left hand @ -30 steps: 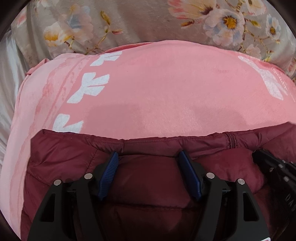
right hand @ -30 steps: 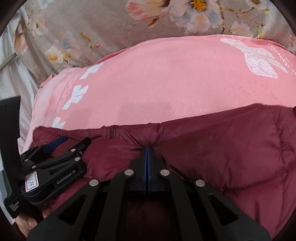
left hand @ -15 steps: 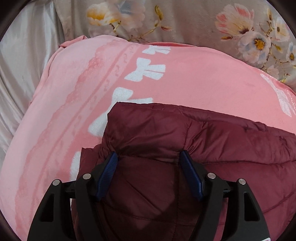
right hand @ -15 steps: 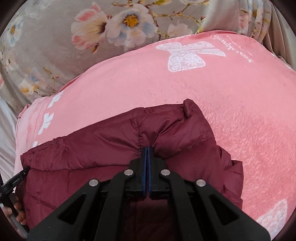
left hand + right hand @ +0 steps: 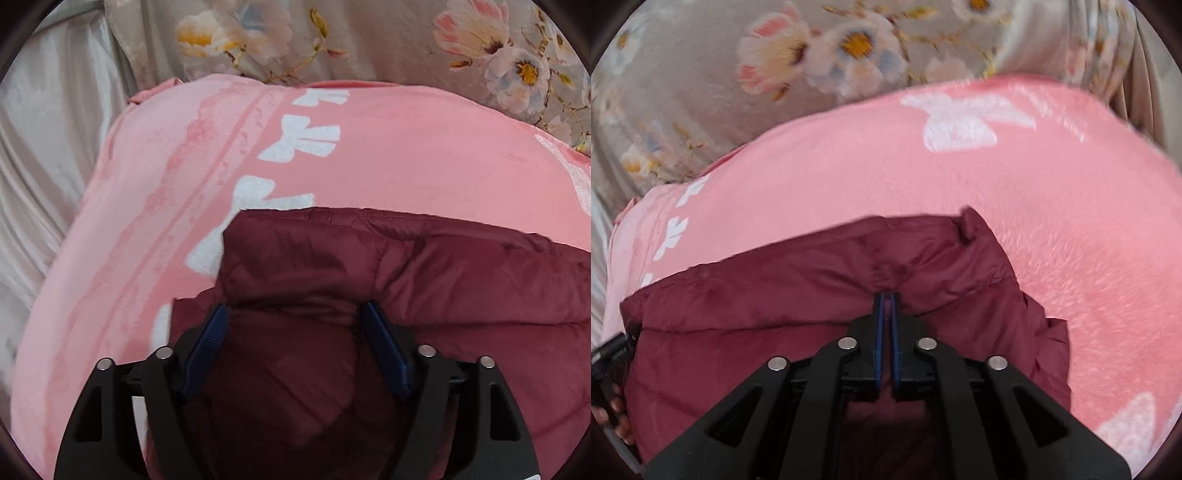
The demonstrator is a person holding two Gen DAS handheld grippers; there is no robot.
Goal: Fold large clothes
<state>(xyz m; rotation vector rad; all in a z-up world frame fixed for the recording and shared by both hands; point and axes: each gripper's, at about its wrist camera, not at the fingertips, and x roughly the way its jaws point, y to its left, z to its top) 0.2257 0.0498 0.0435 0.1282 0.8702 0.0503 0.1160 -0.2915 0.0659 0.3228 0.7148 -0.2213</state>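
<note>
Maroon padded cloth is pinched between the nearly closed blue pads of my right gripper (image 5: 885, 299), which holds the jacket (image 5: 812, 280) by a folded edge. My left gripper (image 5: 295, 314) stands wide open over that jacket, its pads apart and clamping nothing. Around it spreads the pink blanket (image 5: 406, 155), then flowered bedding (image 5: 701, 74).

A pink blanket (image 5: 424, 158) covers the bed — the maroon puffer jacket (image 5: 461, 295) lies directly on it.
</note>
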